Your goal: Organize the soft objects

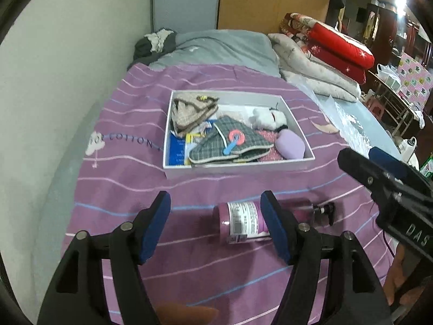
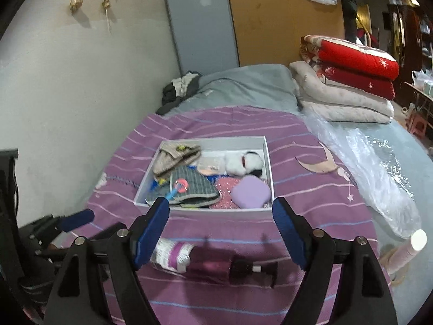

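From the left wrist, the left gripper (image 1: 216, 211) stood wide apart over the purple sheet (image 1: 113, 168), nothing between its pads. The bottle (image 1: 240, 224) lay on its side just ahead, partly behind the right-hand finger, pump pointing right. The box (image 1: 238, 166) sat farther ahead, holding slippers (image 1: 230, 140) and a pouch (image 1: 289, 145). The right gripper (image 1: 360, 159) reached in from the right.

From the right wrist, the right gripper (image 2: 222, 211) was also spread and empty, the bottle (image 2: 205, 262) lying crosswise below and between its fingers, the box (image 2: 205, 211) just beyond. Both grippers crowded one bottle; they could collide, or a one-sided pinch could roll the round body across the soft sheet.
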{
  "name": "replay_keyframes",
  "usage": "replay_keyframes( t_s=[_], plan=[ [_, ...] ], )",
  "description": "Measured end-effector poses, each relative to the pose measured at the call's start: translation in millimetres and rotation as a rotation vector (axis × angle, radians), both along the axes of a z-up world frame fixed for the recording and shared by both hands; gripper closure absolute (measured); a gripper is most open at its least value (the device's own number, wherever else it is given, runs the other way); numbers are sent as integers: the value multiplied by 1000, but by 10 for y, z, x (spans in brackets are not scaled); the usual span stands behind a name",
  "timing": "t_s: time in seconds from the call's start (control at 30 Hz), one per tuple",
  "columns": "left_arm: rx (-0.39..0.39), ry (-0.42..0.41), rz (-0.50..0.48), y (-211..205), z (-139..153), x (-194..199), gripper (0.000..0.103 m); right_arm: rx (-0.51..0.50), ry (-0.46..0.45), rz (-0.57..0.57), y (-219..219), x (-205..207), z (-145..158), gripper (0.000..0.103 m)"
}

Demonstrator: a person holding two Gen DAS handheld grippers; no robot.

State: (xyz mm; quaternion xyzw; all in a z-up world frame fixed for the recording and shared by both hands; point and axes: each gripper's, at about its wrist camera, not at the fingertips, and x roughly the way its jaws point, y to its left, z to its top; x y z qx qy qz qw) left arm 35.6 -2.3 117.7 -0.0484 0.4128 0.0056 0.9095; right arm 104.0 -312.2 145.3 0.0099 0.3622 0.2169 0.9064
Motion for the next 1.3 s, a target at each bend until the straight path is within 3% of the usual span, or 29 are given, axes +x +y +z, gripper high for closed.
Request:
replay_keyframes(
  t_s=[0.13,0.5,0.6,0.83,1.07,1.17,1.23,1.3],
  plan=[
    [-18,22,-17,1,-158,10,33,14,34,-19,-29,-38,-180,24],
    [32,14,-11,-55,-484,61,33,20,60,-86,-79,-54,-619,24],
    [8,14,-9,-43,-565,90,33,21,64,-97,-58,-28,-689,24],
    [20,-74,22,-54,-695,90,35,-10,-32,-128,66,-42,-800,24],
    [51,-100,34,-87,-750,59,32,73,21,-114,-23,14,-965,24],
    [59,-96,47,-88,-763,72,26,101,79,-113,-60,88,-1054,23],
    [16,-80,50,-33,-785,90,9,90,114,-133,-79,133,-1120,23],
    [-49,-55,62,70,-846,125,4,58,119,-138,-43,139,-1153,23]
  ],
)
